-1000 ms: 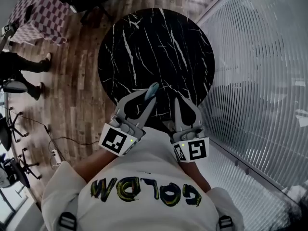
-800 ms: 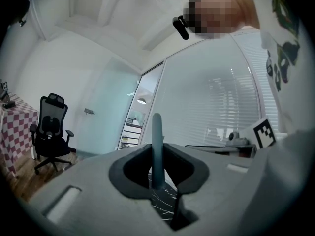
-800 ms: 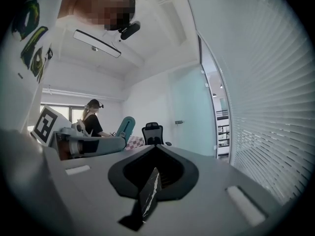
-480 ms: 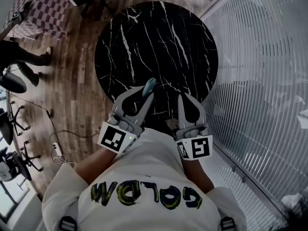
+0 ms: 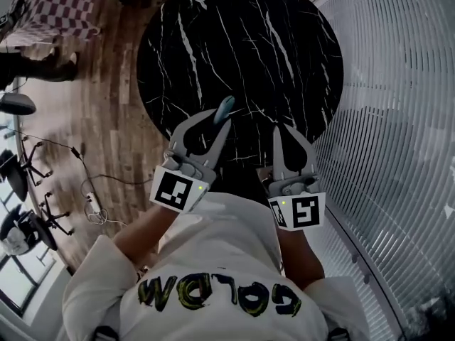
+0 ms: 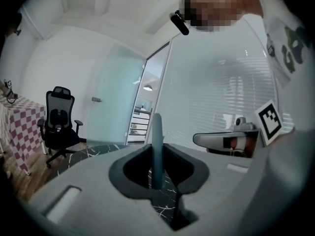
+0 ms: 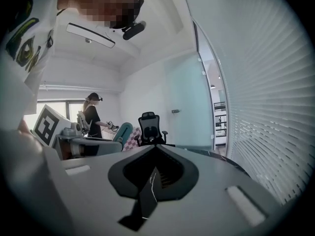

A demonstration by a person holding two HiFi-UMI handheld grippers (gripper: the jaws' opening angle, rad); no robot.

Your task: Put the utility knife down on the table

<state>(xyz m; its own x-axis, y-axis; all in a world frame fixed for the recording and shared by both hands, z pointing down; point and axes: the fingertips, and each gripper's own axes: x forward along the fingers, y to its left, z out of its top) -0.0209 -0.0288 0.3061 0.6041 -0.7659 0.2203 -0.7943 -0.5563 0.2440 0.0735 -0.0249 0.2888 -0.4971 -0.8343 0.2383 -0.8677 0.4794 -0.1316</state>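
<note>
Two tools, one utility knife, one table.

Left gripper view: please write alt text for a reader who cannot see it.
The left gripper is shut on a blue-grey utility knife that stands upright, above a black marble table. The right gripper shows at right, a black office chair at left.

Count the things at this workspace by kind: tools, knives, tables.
Grey two-jaw tools: 2, the left tool and the right tool
Teal utility knife in the left tool: 1
Round black marble table: 1
Total: 4
</note>
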